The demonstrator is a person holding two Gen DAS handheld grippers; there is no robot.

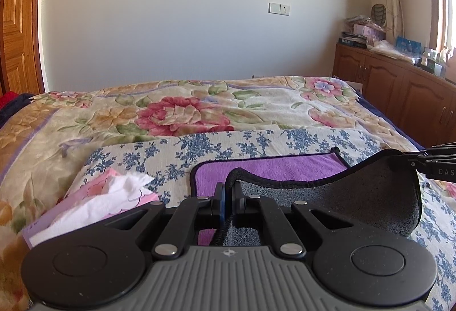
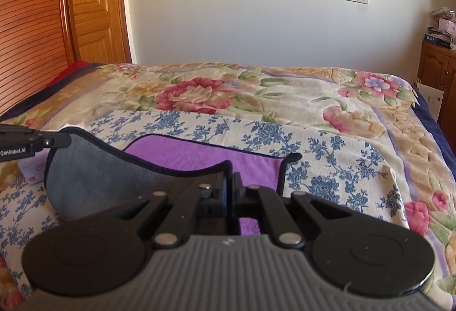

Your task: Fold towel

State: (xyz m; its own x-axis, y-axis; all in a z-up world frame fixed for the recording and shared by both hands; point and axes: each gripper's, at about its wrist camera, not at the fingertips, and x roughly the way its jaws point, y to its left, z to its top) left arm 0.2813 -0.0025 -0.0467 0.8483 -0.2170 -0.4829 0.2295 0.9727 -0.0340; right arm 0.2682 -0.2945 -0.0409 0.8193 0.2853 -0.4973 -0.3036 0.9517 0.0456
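Note:
A towel with a purple face (image 1: 270,171) and a grey underside (image 1: 370,191), edged in black, lies on a blue-flowered cloth (image 1: 256,143) on the bed. Its near edge is lifted and sags between my two grippers. My left gripper (image 1: 228,191) is shut on the near left corner. My right gripper (image 2: 230,182) is shut on the near right corner. The purple face (image 2: 199,153) and grey underside (image 2: 99,174) also show in the right wrist view. The left gripper's tip (image 2: 57,141) shows at that view's left edge, the right one's tip (image 1: 421,160) at the left wrist view's right edge.
A pink tissue pack (image 1: 94,202) with white tissue sticking out lies left of the towel. A floral blanket (image 1: 185,114) covers the bed. A wooden cabinet (image 1: 399,83) with clutter stands at the right, wooden doors (image 2: 91,3) at the left.

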